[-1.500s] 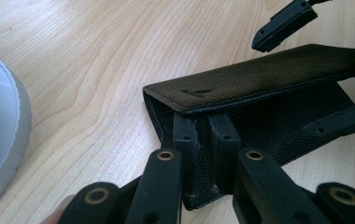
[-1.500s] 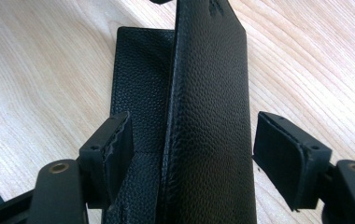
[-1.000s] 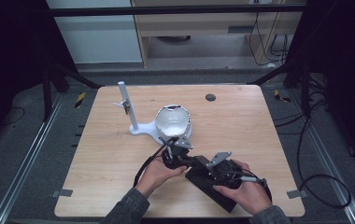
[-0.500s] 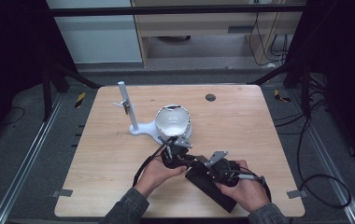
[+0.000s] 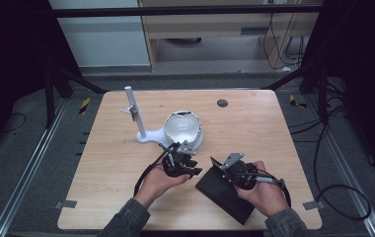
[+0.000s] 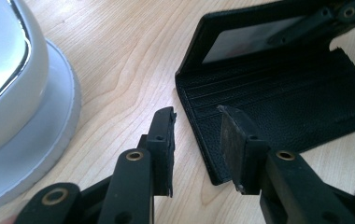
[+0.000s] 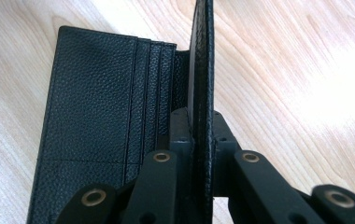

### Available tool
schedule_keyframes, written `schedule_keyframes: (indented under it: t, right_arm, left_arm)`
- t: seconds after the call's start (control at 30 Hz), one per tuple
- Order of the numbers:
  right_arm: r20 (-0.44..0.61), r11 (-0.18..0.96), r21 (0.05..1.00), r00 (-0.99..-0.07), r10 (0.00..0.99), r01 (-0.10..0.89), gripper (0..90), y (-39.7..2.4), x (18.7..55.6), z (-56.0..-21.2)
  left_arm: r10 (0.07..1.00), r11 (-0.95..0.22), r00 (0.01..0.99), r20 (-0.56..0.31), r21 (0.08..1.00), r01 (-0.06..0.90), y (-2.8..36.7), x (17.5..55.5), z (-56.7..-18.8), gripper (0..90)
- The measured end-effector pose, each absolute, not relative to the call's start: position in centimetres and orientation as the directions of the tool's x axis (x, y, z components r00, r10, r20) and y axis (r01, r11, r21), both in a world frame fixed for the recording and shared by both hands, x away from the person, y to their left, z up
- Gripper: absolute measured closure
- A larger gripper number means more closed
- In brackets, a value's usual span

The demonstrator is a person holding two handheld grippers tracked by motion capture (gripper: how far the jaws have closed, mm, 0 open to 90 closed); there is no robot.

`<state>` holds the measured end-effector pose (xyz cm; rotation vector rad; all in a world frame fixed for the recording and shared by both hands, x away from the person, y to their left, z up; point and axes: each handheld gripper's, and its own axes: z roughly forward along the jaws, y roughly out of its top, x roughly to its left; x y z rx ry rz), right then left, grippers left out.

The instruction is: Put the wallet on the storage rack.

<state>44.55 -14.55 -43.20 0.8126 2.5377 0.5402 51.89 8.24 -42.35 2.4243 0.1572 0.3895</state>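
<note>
Right fingers (image 7: 199, 135) clamp the raised wallet flap (image 7: 201, 60).

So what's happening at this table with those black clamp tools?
A person holds a two-jaw tool in each hand over a black leather wallet lying open on the wooden table. The right gripper has just pinched one flap upright. The left gripper has just been opening, nothing between its jaws, beside the wallet's corner.

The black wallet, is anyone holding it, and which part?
Yes. The right gripper pinches the wallet by its raised flap. The left gripper holds nothing.
</note>
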Motion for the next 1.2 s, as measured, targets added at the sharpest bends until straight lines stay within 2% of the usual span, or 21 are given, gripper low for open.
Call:
schedule_keyframes:
  t: [0.2, 0.4, 0.67, 0.93, 1.2]
  right_arm:
    - [-0.264, 0.748, 0.487, -0.740, 0.619, 0.451, 83.9, -15.1, 45.3, -42.8]
    - [-0.263, 0.732, 0.522, -0.734, 0.626, 0.438, 84.0, -15.8, 45.8, -41.8]
    - [-0.274, 0.709, 0.575, -0.720, 0.637, 0.408, 84.1, -16.6, 45.9, -39.5]
    - [-0.312, 0.692, 0.643, -0.713, 0.628, 0.328, 84.2, -16.9, 45.6, -36.6]
    - [-0.337, 0.673, 0.688, -0.702, 0.627, 0.270, 84.2, -16.9, 45.5, -35.0]
  left_arm:
    - [0.217, -0.773, 0.947, 0.238, 0.634, 0.017, 8.6, 51.9, -42.4, 64.5]
    - [0.221, -0.770, 0.944, 0.244, 0.638, 0.015, 8.7, 51.8, -42.3, 59.8]
    - [0.236, -0.758, 0.936, 0.260, 0.653, 0.010, 9.1, 51.6, -41.3, 46.0]
    - [0.242, -0.732, 0.933, 0.265, 0.682, -0.005, 9.1, 51.5, -39.8, 28.8]
    - [0.241, -0.727, 0.926, 0.291, 0.686, -0.026, 8.9, 51.7, -38.8, 22.7]
